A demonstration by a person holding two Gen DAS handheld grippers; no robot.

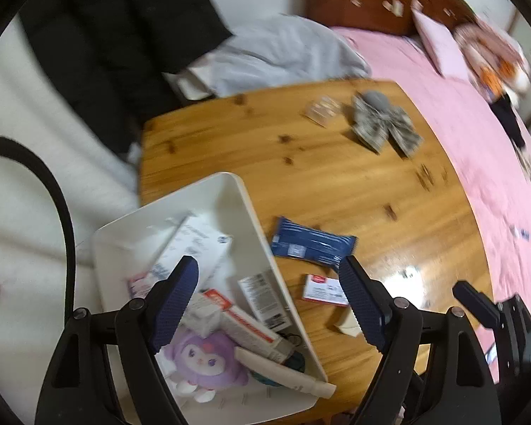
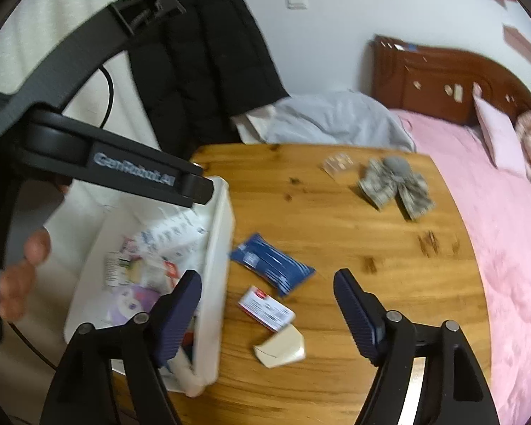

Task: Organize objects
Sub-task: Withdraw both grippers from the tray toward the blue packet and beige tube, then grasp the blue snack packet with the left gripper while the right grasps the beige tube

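White plastic bin [image 1: 255, 212] sits at the near-left corner of the wooden tabletop [image 1: 336, 177]. Contents, jumbled: purple plush doll [image 1: 201, 357], red-and-white toothpaste box [image 1: 244, 322], white tube [image 1: 283, 372], white printed carton [image 1: 194, 244], small barcode box [image 1: 265, 301].

Loose on the tabletop just right of the bin: blue wipes pack [image 2: 270, 265], glossy, pale stripes; nearer, a red-and-white card box [image 2: 267, 308]; nearest, a cream folded paper piece [image 2: 281, 349]. Far side: grey patterned fabric bow [image 2: 396, 184] with a small clear packet [image 2: 338, 164] to its left.

Left claw [image 1: 269, 308]: fingers apart, nothing between the pads; left finger over the bin, right finger over the card box area.

Right claw [image 2: 267, 318]: fingers apart, empty, straddling the bin's right wall and the card box.

Both views motion-blurred. Pink bed [image 2: 495, 230] to the right.
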